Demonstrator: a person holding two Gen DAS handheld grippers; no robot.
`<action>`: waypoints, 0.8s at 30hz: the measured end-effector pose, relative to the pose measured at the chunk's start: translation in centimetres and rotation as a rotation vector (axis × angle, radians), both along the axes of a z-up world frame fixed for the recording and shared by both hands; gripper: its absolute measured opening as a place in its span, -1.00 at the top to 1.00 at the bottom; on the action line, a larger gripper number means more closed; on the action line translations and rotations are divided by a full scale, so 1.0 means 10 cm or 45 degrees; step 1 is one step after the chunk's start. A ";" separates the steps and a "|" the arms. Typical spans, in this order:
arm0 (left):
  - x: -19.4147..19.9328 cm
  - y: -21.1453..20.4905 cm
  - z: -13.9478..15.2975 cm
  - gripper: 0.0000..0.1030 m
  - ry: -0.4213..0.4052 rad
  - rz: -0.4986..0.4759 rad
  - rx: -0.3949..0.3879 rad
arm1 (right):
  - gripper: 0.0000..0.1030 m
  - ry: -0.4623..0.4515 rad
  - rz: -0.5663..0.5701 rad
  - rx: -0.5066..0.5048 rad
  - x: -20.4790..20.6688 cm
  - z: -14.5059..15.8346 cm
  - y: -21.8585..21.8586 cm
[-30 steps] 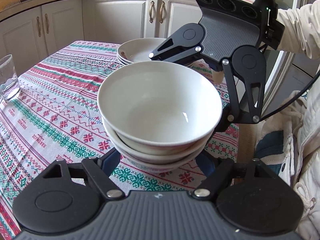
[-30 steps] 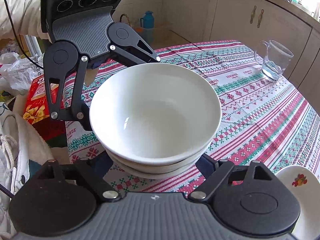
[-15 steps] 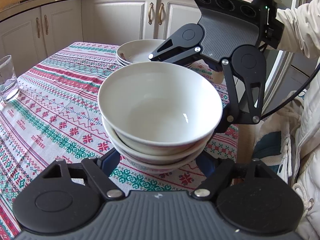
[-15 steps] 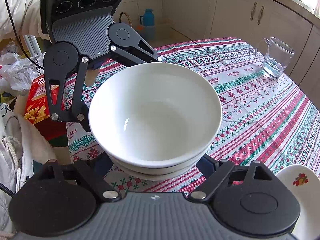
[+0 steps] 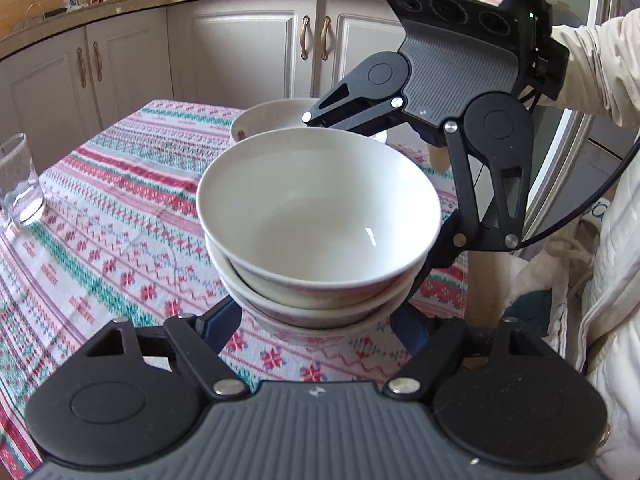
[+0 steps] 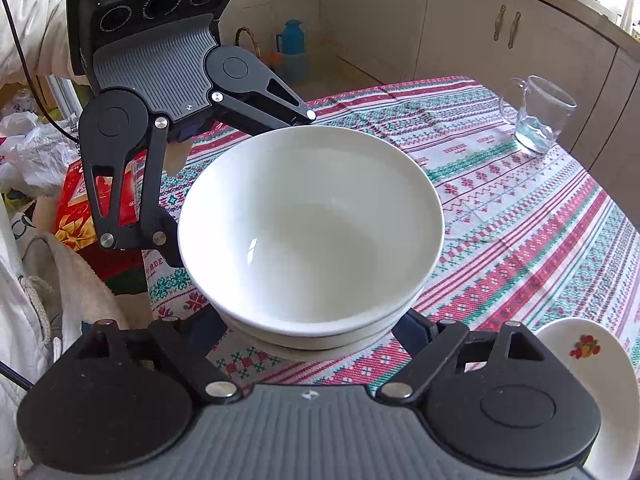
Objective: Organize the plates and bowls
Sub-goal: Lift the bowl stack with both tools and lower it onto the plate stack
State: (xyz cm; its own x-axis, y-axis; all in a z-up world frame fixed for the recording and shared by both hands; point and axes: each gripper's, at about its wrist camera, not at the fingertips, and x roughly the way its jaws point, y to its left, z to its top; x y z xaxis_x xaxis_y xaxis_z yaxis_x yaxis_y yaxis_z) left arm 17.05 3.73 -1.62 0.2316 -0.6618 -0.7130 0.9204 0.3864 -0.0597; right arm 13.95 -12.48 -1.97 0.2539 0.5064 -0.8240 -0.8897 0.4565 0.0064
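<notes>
Three white bowls sit nested in a stack [image 5: 320, 208] [image 6: 308, 220] over the striped tablecloth [image 5: 100, 240]. My left gripper [image 5: 316, 322] closes on the lowest bowl from the near side, its blue pads [image 5: 224, 328] against the bowl's flanks. My right gripper [image 6: 316, 340] grips the same stack from the opposite side, and its fingers [image 5: 352, 108] reach round the far rim. All fingertips are hidden behind the bowls. I cannot tell whether the stack rests on the cloth or hangs just above it. White plates [image 5: 272, 118] are stacked behind, and their rim with a fruit print [image 6: 588, 356] shows beside the right gripper.
A glass mug [image 6: 536, 120] [image 5: 16, 184] holding a little water stands on the far side of the table. Cream kitchen cabinets [image 5: 240, 52] run behind. A person's white sleeve [image 5: 600, 60] holds the right gripper. A red box [image 6: 76, 196] and bags lie off the table edge.
Both grippers keep the same hold on the bowl stack. In the left wrist view the table and plates have slid slightly down the picture.
</notes>
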 end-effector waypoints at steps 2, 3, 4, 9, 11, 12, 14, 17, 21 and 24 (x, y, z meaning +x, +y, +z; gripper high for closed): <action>0.03 -0.07 0.06 -0.56 -0.009 -0.005 -0.007 | -0.77 -0.009 -0.009 0.004 0.01 0.06 -0.07; 0.05 -0.11 0.09 -0.56 -0.012 -0.008 -0.010 | -0.77 -0.016 -0.016 0.005 0.02 0.10 -0.11; 0.07 -0.15 0.12 -0.56 -0.016 -0.011 -0.013 | -0.77 -0.023 -0.021 0.004 0.03 0.14 -0.15; 0.19 -0.40 0.24 -0.56 -0.035 -0.042 -0.035 | -0.76 -0.069 -0.055 -0.011 0.06 0.31 -0.38; 0.26 -0.51 0.28 -0.56 -0.046 -0.063 -0.044 | -0.76 -0.086 -0.074 -0.014 0.09 0.38 -0.48; 0.31 -0.57 0.29 -0.56 -0.052 -0.074 -0.049 | -0.76 -0.094 -0.083 -0.017 0.10 0.41 -0.53; 0.38 -0.69 0.30 -0.55 -0.059 -0.095 -0.054 | -0.76 -0.114 -0.105 -0.023 0.13 0.45 -0.64; 0.50 -0.88 0.30 -0.55 -0.071 -0.132 -0.059 | -0.76 -0.141 -0.143 -0.047 0.18 0.48 -0.81; 0.68 -1.14 0.25 -0.55 -0.064 -0.185 -0.070 | -0.76 -0.147 -0.202 -0.063 0.27 0.49 -1.04; 0.78 -1.32 0.19 -0.55 -0.064 -0.214 -0.065 | -0.76 -0.152 -0.241 -0.081 0.34 0.44 -1.21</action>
State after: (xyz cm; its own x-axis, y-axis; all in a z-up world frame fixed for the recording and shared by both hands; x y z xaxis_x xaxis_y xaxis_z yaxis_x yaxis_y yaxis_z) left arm 24.87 -9.46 0.23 0.1493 -0.7292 -0.6678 0.9740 0.2247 -0.0276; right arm 17.35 -24.58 2.46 0.4371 0.3883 -0.8113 -0.7810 0.6113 -0.1281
